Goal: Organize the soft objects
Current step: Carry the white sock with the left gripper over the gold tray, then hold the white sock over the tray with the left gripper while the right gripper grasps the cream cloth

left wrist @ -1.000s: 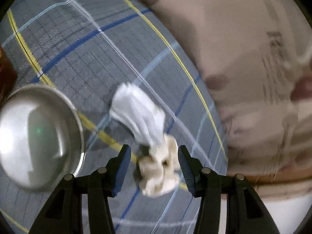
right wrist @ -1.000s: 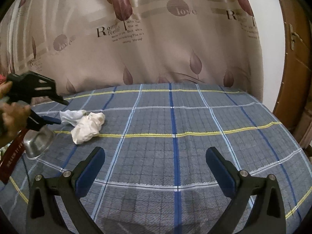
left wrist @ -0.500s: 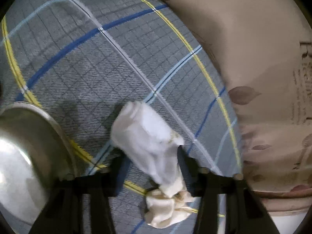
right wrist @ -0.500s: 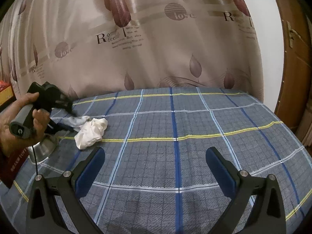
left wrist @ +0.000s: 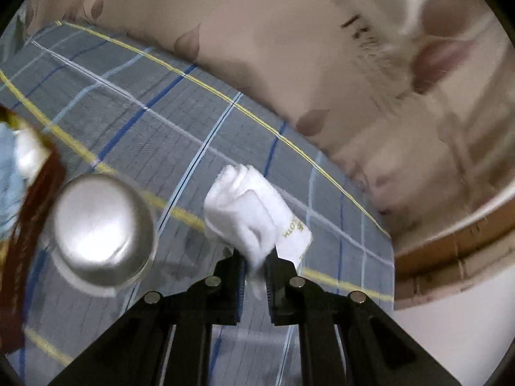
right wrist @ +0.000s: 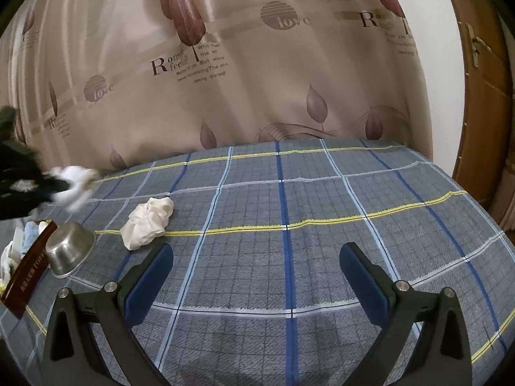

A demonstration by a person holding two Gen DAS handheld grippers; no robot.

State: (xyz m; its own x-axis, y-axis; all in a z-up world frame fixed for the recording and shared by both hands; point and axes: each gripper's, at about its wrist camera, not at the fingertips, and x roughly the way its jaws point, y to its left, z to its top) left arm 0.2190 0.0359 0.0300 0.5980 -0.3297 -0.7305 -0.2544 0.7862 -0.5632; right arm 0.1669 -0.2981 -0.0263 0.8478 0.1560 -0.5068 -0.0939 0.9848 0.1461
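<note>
Right gripper (right wrist: 256, 276) hangs over the plaid bedsheet (right wrist: 322, 225), blue pads spread wide with nothing between them. At far left the left gripper (right wrist: 59, 186), blurred, carries a white cloth (right wrist: 75, 186) off the sheet. A crumpled cream cloth (right wrist: 148, 222) lies near the steel bowl (right wrist: 69, 249), which sits tipped beside a brown box (right wrist: 27, 270).

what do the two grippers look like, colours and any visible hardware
Both are black plastic two-finger grippers with triangular cut-outs in the finger arms and round silver pins at the joints. The right gripper has smooth blue pads. The left gripper has ridged dark pads. No cables or sleeves show.
</note>
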